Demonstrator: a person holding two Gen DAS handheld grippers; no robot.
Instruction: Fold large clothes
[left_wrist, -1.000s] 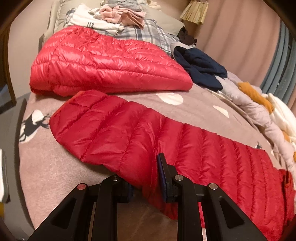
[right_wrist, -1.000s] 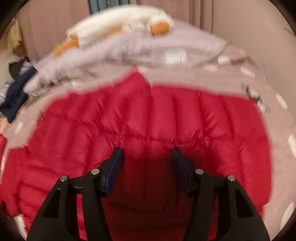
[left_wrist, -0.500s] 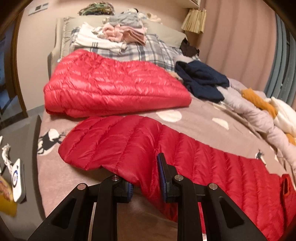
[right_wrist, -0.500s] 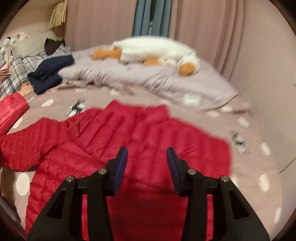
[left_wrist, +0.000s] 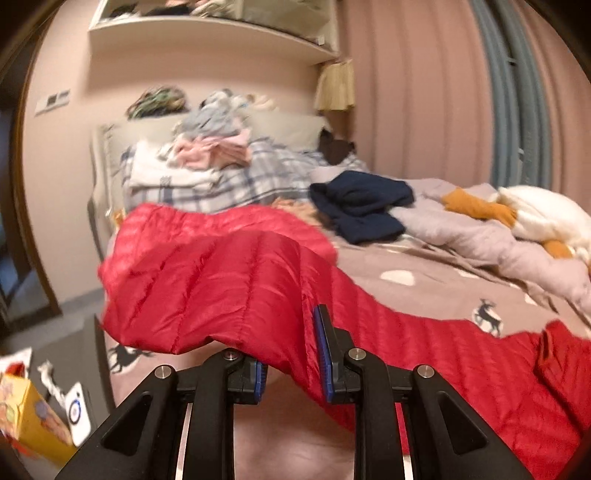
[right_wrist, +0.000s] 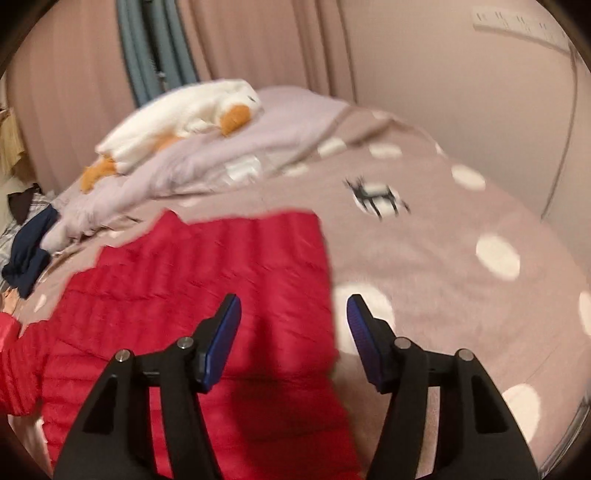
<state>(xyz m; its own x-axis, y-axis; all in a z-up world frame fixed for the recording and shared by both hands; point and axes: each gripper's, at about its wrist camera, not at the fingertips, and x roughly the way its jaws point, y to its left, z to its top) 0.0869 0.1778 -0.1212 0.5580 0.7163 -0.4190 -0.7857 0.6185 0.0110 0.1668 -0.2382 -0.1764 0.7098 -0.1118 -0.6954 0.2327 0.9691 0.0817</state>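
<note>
Shelf (left_wrist: 207, 33), pillows and plaid bedding at top appear only in the left wrist view, where the left gripper (left_wrist: 293, 354) pinches a lifted sleeve of the red down jacket (left_wrist: 229, 288), tilted slightly downward. Lower centre of the right view, the right gripper (right_wrist: 293, 339), fingers just spreading with nothing pinched, angles down over the jacket's edge on the bed (right_wrist: 443, 258).

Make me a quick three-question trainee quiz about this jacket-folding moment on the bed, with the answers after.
1. True or false: the left gripper grips the red jacket's sleeve.
2. What lies between the right gripper's jaws? A) nothing held, B) the navy garment, C) the plush toy.
3. Fill in: the bedspread shows white dots and ____ figures.

Key:
1. True; the sleeve is lifted off the bed.
2. A; jaws apart above the jacket's edge.
3. Deer.
</note>
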